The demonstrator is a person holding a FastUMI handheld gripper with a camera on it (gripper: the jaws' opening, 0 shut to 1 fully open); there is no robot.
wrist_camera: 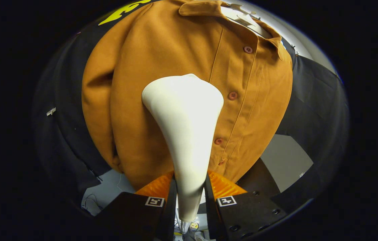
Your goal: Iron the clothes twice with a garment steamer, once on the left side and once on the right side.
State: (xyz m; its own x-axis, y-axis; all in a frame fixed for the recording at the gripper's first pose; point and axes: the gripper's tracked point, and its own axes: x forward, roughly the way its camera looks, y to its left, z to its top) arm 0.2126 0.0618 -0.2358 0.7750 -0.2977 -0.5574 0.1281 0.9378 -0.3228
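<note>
A brown button-up shirt [162,67] hangs in front of me on a hanger, its collar at the top and its button placket [232,95] running down just right of centre. My gripper [190,187] is shut on the narrow handle of a white garment steamer [185,127]. The steamer's wide head points up and lies against the shirt's left front panel, just left of the placket and level with the middle button. Both fingers press on the handle from either side.
Black cloth [312,100] hangs behind the shirt on both sides. A grey floor patch [286,160] shows below the shirt at the right, and a pale floor with thin cables [108,190] at the lower left. A white hanger [242,15] shows at the collar.
</note>
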